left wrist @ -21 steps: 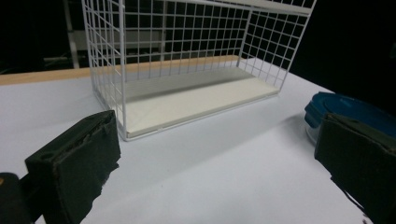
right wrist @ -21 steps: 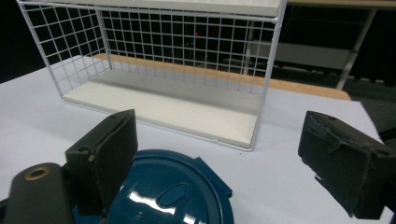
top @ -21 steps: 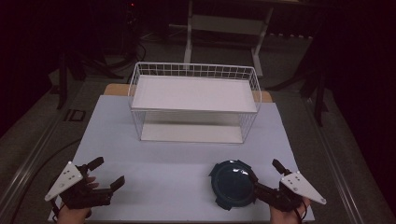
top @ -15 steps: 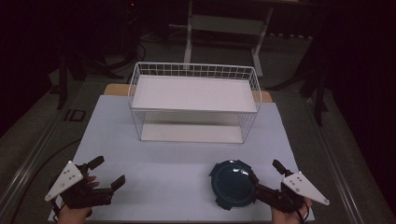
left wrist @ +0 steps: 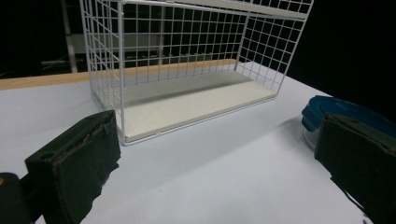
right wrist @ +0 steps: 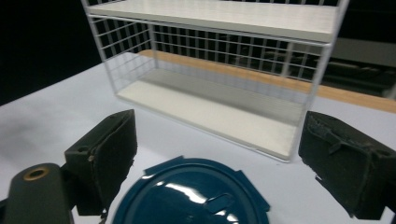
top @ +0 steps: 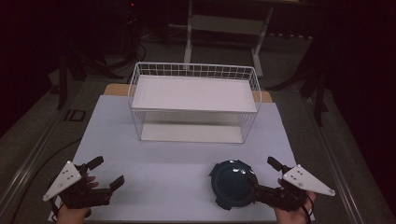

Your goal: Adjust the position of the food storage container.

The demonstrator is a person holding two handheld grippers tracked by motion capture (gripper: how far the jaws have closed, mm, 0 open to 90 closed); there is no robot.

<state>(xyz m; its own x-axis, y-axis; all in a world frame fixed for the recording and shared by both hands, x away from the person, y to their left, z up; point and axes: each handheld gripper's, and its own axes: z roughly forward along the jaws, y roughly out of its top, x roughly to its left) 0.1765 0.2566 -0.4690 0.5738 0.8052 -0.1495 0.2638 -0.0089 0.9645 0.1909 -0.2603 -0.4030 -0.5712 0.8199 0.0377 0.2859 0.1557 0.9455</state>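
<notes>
A round dark-blue lidded container (top: pixel 231 185) sits on the white tabletop near the front right. My right gripper (top: pixel 264 173) is just to its right, open, with one jaw over the container's right rim. In the right gripper view the glossy lid (right wrist: pixel 194 196) lies low between the wide-spread jaws of the right gripper (right wrist: pixel 229 163), and neither pad touches it. My left gripper (top: pixel 106 172) rests at the front left, open, with nothing between its jaws. From the left gripper (left wrist: pixel 217 163) the container (left wrist: pixel 327 108) peeks out behind the right jaw.
A white two-tier wire shelf rack (top: pixel 194 103) stands at the back middle of the table (top: pixel 163 158), both shelves bare. It also appears as the rack (left wrist: pixel 187 70) and the rack (right wrist: pixel 224 60) ahead of each gripper. A wooden strip edges the table's far side.
</notes>
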